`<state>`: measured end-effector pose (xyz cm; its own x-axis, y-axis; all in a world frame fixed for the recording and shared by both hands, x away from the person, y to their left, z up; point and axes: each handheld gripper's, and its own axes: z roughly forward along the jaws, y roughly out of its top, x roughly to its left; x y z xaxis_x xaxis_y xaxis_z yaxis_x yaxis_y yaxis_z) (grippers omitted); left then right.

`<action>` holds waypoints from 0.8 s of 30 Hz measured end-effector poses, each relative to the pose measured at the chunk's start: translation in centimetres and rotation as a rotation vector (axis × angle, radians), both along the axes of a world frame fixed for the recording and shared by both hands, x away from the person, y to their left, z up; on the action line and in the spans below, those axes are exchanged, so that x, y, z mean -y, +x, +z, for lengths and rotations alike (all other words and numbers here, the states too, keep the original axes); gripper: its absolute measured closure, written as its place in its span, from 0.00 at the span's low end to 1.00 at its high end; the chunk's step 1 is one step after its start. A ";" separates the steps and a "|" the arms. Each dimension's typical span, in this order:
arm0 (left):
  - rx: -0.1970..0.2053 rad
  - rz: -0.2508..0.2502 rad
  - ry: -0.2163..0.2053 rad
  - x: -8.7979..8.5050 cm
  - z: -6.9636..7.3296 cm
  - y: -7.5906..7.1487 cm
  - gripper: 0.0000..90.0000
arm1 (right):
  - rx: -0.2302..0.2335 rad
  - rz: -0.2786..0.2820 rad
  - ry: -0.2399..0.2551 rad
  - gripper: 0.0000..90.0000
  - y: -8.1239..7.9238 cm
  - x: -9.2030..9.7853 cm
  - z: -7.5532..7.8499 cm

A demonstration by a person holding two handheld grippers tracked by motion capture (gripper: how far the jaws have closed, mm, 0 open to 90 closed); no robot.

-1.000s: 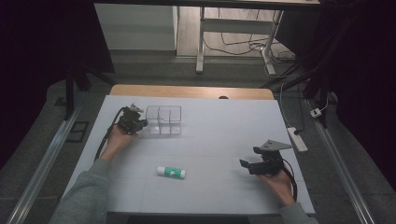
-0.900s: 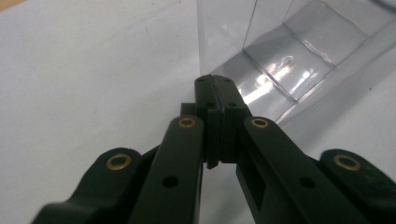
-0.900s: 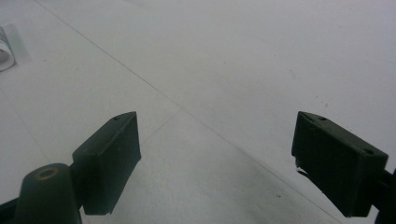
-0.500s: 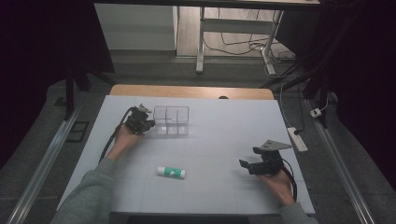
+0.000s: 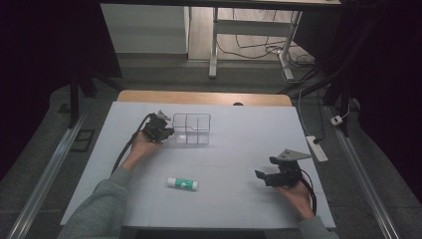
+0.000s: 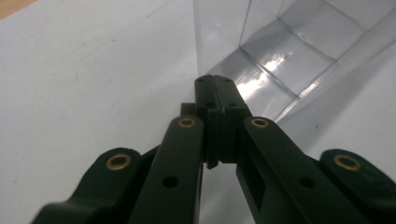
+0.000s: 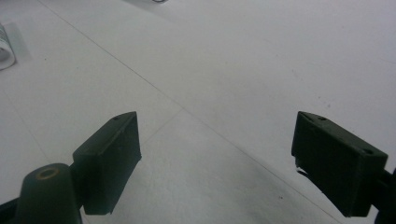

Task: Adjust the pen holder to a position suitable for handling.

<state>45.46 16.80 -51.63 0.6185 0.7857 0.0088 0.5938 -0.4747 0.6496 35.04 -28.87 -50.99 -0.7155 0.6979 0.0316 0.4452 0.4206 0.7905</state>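
A clear plastic organiser box (image 5: 191, 128) with inner dividers stands upright on the white table, above centre and to the left in the high view, its compartments looking empty. A small white tube with a green label (image 5: 182, 183) lies on its side nearer the bottom centre, well apart from the box.

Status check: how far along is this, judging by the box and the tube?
Early. Done: nothing in the clear divided box; its compartments look empty. In hand: the left gripper is at the box's left wall with jaws closed, apparently on that wall. Left: the green-and-white tube lies untouched on the table; the right gripper is open and empty.
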 end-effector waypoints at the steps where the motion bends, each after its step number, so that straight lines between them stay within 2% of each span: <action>1: 0.000 -0.003 -0.001 0.2 0.0 0.0 0.99 | 0.000 0.001 -0.001 0.17 0.0 0.0 0.0; 12: 0.002 -0.026 -0.014 1.8 0.0 0.6 0.99 | -0.002 -0.002 -0.008 0.17 0.0 -0.1 -0.1; 24: -0.007 -0.055 -0.001 2.8 -0.2 0.6 0.99 | -0.006 0.003 -0.010 0.17 0.0 -0.1 -0.1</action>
